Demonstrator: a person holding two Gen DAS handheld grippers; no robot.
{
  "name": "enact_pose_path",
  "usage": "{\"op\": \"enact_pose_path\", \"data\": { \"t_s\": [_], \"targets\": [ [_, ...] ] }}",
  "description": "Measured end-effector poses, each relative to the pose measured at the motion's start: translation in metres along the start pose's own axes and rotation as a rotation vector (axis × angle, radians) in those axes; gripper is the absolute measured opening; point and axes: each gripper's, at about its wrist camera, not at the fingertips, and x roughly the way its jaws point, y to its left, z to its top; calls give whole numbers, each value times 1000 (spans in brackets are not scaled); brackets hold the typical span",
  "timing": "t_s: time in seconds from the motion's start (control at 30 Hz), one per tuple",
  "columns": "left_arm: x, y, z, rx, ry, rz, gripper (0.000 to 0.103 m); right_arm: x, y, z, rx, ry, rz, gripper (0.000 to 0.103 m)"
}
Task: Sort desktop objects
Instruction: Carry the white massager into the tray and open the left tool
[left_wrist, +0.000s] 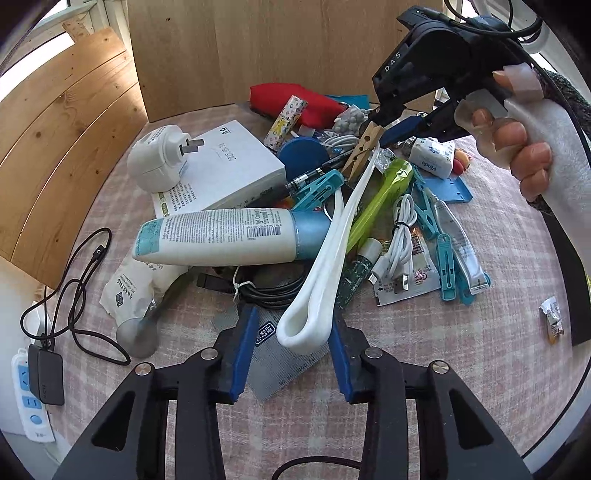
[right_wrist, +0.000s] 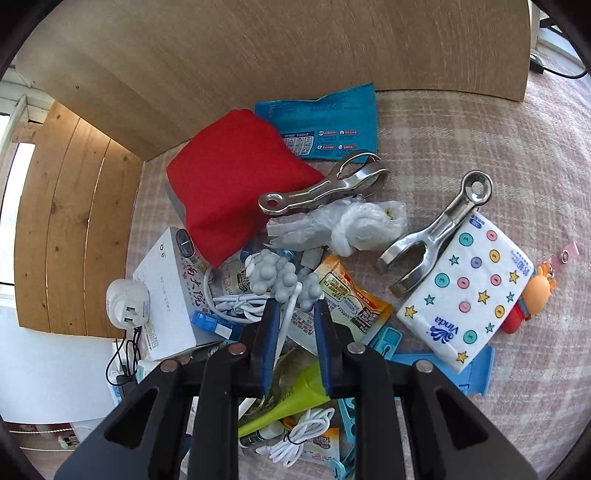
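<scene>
White and seemingly rubbery, the limp looped strap (left_wrist: 325, 254) hung between both ends: left gripper (left_wrist: 293, 332) pinched its loop, right gripper (right_wrist: 294, 325) its tail.

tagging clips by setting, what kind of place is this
Probably a home, not an office or workshop. A table under a pink checked tablecloth holds household clutter: a Vinda tissue pack, clothes pegs and a lotion tube. Wooden boards lean behind it, near a window.
</scene>
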Motion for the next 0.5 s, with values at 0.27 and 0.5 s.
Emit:
{"op": "enact_pose_path", "data": {
  "t_s": [0.27, 0.5],
  "targets": [
    [-15, -10, -1, -17, -39, -52, 22, -26, -10, -6, 26, -51, 68, 16],
    [-39, -29, 5, -8, -91, -87, 22, -78, -14, -15, -3, -127, 108, 16]
  ]
}}
